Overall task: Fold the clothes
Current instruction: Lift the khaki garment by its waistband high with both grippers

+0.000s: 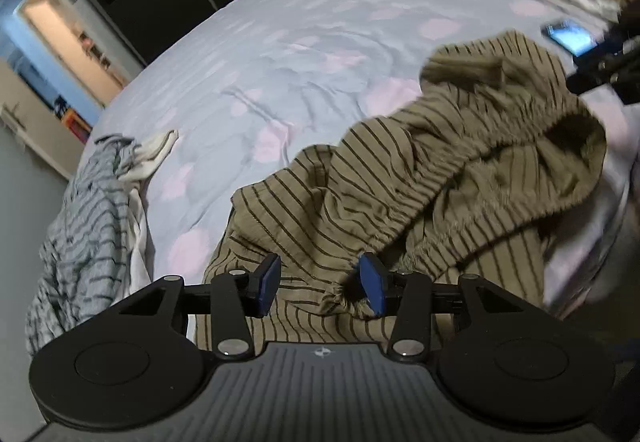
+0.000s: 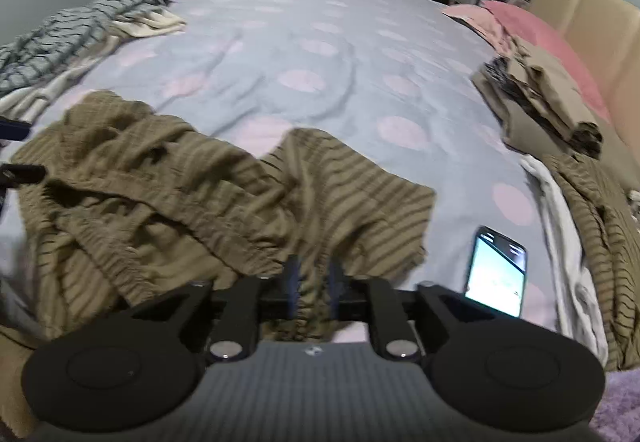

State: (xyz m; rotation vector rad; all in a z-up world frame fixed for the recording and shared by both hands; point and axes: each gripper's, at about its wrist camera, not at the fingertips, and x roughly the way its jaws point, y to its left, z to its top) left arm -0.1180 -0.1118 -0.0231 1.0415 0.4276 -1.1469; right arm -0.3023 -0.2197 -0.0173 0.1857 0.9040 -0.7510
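Note:
Olive striped shorts point(image 1: 440, 169) lie crumpled on the bed; they also show in the right wrist view point(image 2: 192, 185). My left gripper point(image 1: 322, 284) is open, its blue pads either side of the elastic waistband edge, which lies between them. My right gripper point(image 2: 314, 288) is shut on the waistband of the shorts at their near edge. The right gripper also shows at the right edge of the left wrist view point(image 1: 604, 57).
The bed has a grey sheet with pink dots point(image 2: 320, 53). A lit phone point(image 2: 498, 270) lies right of my right gripper. Folded clothes point(image 2: 536, 97) sit by a pink pillow point(image 2: 540, 29). A grey striped garment point(image 1: 84, 226) hangs at the bed's left edge. More olive cloth point(image 2: 600, 226) lies far right.

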